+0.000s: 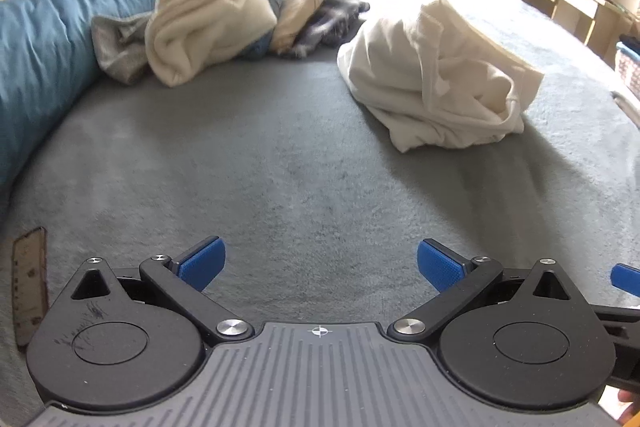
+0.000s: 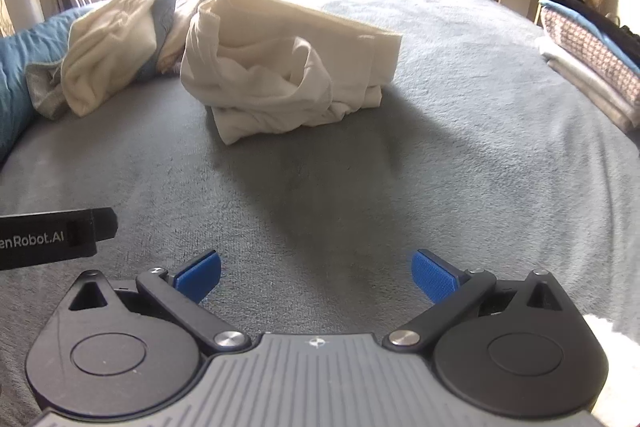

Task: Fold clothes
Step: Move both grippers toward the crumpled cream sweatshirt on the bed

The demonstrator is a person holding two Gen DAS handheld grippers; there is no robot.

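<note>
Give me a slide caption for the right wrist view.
Open right gripper hovers above the grey bedspread, facing a crumpled white garment waiting to be folded.

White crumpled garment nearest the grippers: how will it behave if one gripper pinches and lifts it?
The white crumpled garment is probably floppy: it lies in soft folds and would likely unfurl and hang. It looks like thin fabric, so probably light. It lies apart from the clothes pile, so should lift free. Both grippers, left and right, are open.

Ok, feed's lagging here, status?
Left gripper open, right gripper open, both empty. White garment crumpled on grey blanket. Nothing in the way.
</note>
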